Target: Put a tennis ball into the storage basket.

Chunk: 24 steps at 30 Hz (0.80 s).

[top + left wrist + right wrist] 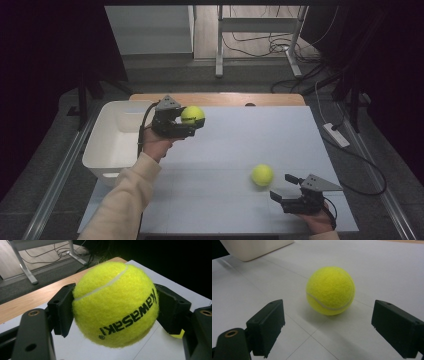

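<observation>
A yellow tennis ball (192, 115) with black lettering (116, 303) is clamped between the jaws of my left gripper (195, 121), which hangs above the white table just right of the white bin (111, 141). A second tennis ball (262, 175) rests on the table near the front right. My right gripper (284, 187) sits just right of and nearer than it, jaws wide apart, pointing at the second ball (330, 291), which lies a short way beyond the pads with nothing between them.
The white bin stands at the table's left edge. Behind the white top runs a wooden strip (220, 98). On the floor beyond are a metal stand (257, 37) and cables; a power strip (336, 134) lies to the right.
</observation>
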Each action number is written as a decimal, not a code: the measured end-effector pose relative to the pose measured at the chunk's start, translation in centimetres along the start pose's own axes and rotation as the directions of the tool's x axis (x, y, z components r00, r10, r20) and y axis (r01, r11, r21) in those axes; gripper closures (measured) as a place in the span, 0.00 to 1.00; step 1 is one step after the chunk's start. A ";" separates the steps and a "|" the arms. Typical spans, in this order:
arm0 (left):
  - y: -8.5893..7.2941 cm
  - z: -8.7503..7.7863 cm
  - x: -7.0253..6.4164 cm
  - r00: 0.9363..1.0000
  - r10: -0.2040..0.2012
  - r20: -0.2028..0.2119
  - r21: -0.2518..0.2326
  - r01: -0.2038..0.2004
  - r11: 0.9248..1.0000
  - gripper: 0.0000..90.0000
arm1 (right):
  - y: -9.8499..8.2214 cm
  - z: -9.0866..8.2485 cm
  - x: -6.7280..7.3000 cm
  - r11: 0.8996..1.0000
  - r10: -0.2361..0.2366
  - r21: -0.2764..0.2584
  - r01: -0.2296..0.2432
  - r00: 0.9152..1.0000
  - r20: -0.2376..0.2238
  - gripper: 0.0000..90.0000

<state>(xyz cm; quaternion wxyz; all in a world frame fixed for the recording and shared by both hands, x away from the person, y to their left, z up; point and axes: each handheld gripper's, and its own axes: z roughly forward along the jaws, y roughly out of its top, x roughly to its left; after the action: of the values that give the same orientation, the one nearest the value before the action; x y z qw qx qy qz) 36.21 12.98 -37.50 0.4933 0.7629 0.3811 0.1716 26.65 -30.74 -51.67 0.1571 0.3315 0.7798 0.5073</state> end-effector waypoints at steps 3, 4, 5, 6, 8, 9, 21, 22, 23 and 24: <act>0.2 -0.4 0.2 1.000 -0.002 -0.005 -0.002 0.002 1.000 0.29 | 0.0 0.0 0.0 1.000 0.001 -0.003 -0.001 1.000 0.000 0.13; 0.2 -0.4 0.2 1.000 -0.002 -0.005 -0.002 0.002 1.000 0.29 | 0.0 0.0 0.0 1.000 0.001 -0.003 -0.001 1.000 0.000 0.13; 0.2 -0.6 0.4 1.000 -0.002 -0.010 -0.006 0.002 1.000 0.29 | 0.0 0.0 0.0 1.000 0.003 -0.003 -0.003 1.000 0.001 0.13; 0.2 -0.6 0.4 1.000 -0.002 -0.010 -0.006 0.002 1.000 0.29 | 0.0 0.0 0.0 1.000 0.003 -0.003 -0.003 1.000 0.001 0.13; 0.3 -0.8 0.4 1.000 -0.002 -0.016 -0.010 0.002 1.000 0.29 | 0.0 0.0 0.0 1.000 0.004 -0.004 -0.003 1.000 0.001 0.13; 0.3 -0.9 0.5 1.000 -0.001 -0.019 -0.012 0.001 1.000 0.29 | 0.0 0.0 0.0 1.000 0.002 -0.003 -0.002 1.000 0.001 0.13; 0.8 -1.4 0.8 1.000 0.001 -0.028 -0.024 -0.001 1.000 0.29 | -0.1 -0.1 -0.1 1.000 0.004 -0.001 -0.004 1.000 0.004 0.13; 0.8 -1.5 0.8 1.000 -0.001 -0.029 -0.025 0.000 1.000 0.29 | -0.1 -0.1 -0.1 1.000 0.003 0.000 -0.003 1.000 0.005 0.13; 0.8 -1.6 0.9 1.000 -0.001 -0.031 -0.027 0.000 1.000 0.29 | -0.1 -0.1 -0.1 1.000 0.004 -0.001 -0.004 1.000 0.004 0.13; 0.8 -1.7 0.9 0.999 -0.005 -0.034 -0.029 0.004 1.000 0.29 | -0.1 -0.1 -0.1 1.000 0.003 -0.002 -0.003 1.000 0.004 0.13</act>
<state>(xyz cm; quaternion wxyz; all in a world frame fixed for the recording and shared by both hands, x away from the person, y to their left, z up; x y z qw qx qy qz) 36.05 14.58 -36.14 0.4983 0.7517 0.3887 0.1888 26.63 -30.89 -51.71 0.1581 0.3336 0.7785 0.5076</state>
